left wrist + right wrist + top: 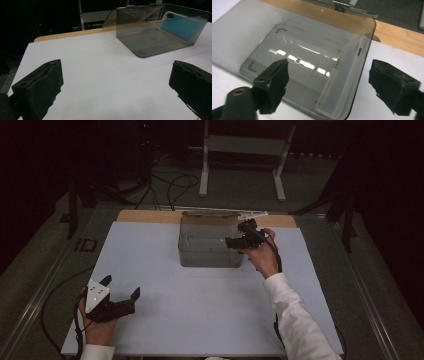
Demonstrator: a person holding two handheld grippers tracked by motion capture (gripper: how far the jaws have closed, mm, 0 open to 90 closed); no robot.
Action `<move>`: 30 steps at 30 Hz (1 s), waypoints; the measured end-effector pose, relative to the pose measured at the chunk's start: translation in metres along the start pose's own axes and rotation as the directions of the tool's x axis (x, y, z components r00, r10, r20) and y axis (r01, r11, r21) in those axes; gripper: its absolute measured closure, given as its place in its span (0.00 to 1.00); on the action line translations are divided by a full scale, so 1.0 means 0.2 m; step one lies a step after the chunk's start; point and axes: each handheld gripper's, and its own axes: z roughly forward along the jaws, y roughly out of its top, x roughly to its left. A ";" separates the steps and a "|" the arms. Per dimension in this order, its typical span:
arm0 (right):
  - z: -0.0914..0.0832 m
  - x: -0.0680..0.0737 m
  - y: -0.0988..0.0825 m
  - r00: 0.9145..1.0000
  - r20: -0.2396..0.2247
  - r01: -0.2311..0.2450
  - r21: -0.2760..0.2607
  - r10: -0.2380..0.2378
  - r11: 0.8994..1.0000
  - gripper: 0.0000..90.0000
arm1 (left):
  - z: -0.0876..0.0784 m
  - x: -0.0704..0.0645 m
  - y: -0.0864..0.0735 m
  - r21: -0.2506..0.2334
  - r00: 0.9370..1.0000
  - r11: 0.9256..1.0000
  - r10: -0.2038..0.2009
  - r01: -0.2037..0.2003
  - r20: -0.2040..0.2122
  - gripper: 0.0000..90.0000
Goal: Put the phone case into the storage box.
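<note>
A clear grey plastic box [210,257] stands at the back middle of the white table top, with its hinged lid [132,13] tipped open behind it. Inside, a phone case [182,28] with a blue face and a pale rim [342,82] leans on edge against the box's right wall. My right gripper [239,233] hovers over that right wall, open, one jaw above the box's inside and one outside it, with the case below the gap and untouched. My left gripper [121,286] rests open near the front left of the table, nothing between its jaws [116,63].
A white sheet [200,310] covers the table, with a wooden strip [145,216] along the back edge. Beyond it, the legs of a metal stand [240,155] and loose cables [170,185] lie on the dark floor.
</note>
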 end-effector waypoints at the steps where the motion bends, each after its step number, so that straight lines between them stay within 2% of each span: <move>1: -0.01 0.00 -0.01 1.000 -0.009 -0.002 -0.009 0.001 1.000 0.16 | 0.00 0.00 0.00 0.000 1.000 1.000 0.000 0.000 0.001 0.00; 6: -0.07 -0.01 -0.08 0.999 -0.037 0.021 -0.072 -0.023 0.997 0.16 | 0.00 0.00 0.00 -0.003 1.000 1.000 -0.003 0.003 0.003 0.00; 9: -0.11 -0.02 -0.12 0.999 -0.042 0.022 -0.080 -0.025 0.997 0.16 | 0.00 0.00 0.00 -0.002 1.000 1.000 -0.003 0.003 0.004 0.00; 13: -0.16 -0.03 -0.17 0.998 -0.003 0.066 -0.103 -0.067 0.993 0.17 | 0.00 0.00 0.01 0.000 1.000 1.000 0.000 0.000 0.006 0.00; 15: -0.18 -0.04 -0.20 0.997 0.003 0.078 -0.113 -0.078 0.991 0.16 | 0.00 0.00 0.01 -0.001 1.000 1.000 0.002 -0.002 0.008 0.00; 22: -0.26 -0.08 -0.32 0.998 0.006 0.068 -0.177 -0.068 0.982 0.17 | 0.00 0.00 0.02 -0.003 1.000 1.000 0.004 -0.004 0.014 0.00; 26: -0.28 -0.09 -0.41 0.997 0.004 0.075 -0.220 -0.076 0.973 0.16 | 0.00 0.00 0.02 -0.002 1.000 1.000 0.007 -0.007 0.020 0.00; 30: -0.32 -0.09 -0.48 0.996 0.034 0.090 -0.207 -0.085 0.974 0.15 | 0.00 0.00 0.02 0.000 1.000 1.000 0.009 -0.009 0.026 0.00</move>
